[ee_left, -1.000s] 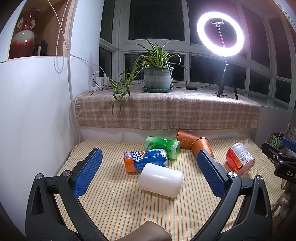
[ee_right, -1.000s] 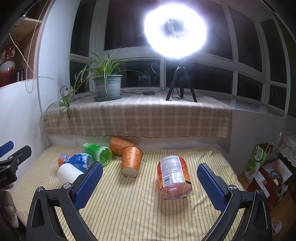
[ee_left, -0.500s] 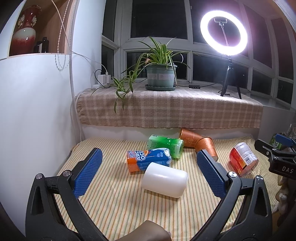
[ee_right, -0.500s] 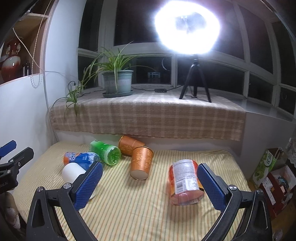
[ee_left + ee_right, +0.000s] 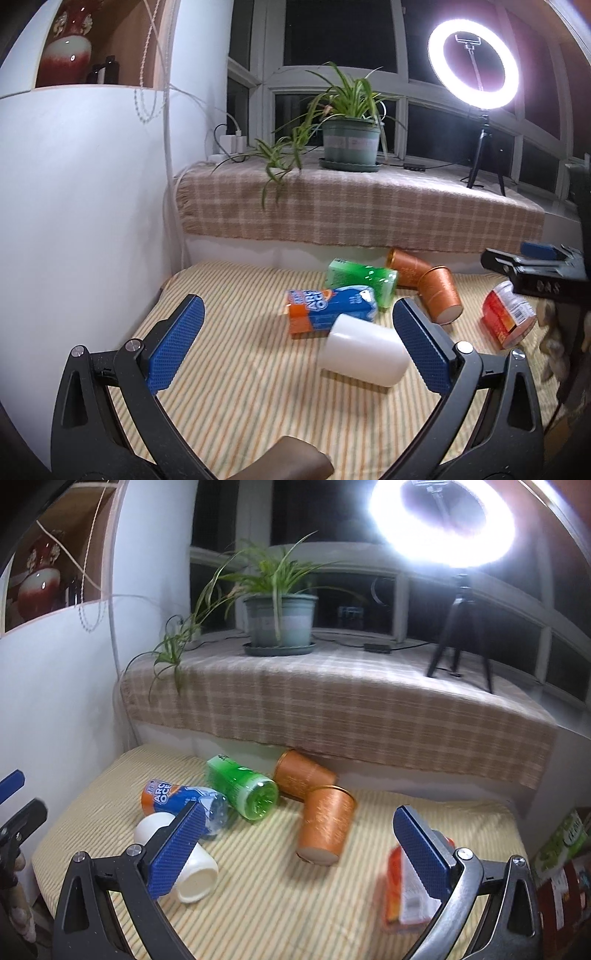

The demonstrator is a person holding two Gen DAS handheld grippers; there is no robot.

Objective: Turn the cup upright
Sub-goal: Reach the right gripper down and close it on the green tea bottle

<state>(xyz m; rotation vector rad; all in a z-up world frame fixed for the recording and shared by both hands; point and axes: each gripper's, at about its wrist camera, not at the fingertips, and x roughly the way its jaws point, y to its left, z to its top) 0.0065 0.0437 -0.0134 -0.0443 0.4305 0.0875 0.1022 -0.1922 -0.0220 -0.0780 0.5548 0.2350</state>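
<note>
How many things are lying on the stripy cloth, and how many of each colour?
White cup: 1
Orange cups: 2
Green bottle: 1
Blue and orange bottle: 1
Red and orange jar: 1
Total: 6, all lying on their sides.

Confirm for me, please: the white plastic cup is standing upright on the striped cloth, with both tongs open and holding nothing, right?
Not quite. The white plastic cup is lying on its side on the striped cloth, not upright; the left wrist view shows this, and the right wrist view shows its open mouth sideways. The rest stands: the left tongs and right tongs are open and empty.
</note>
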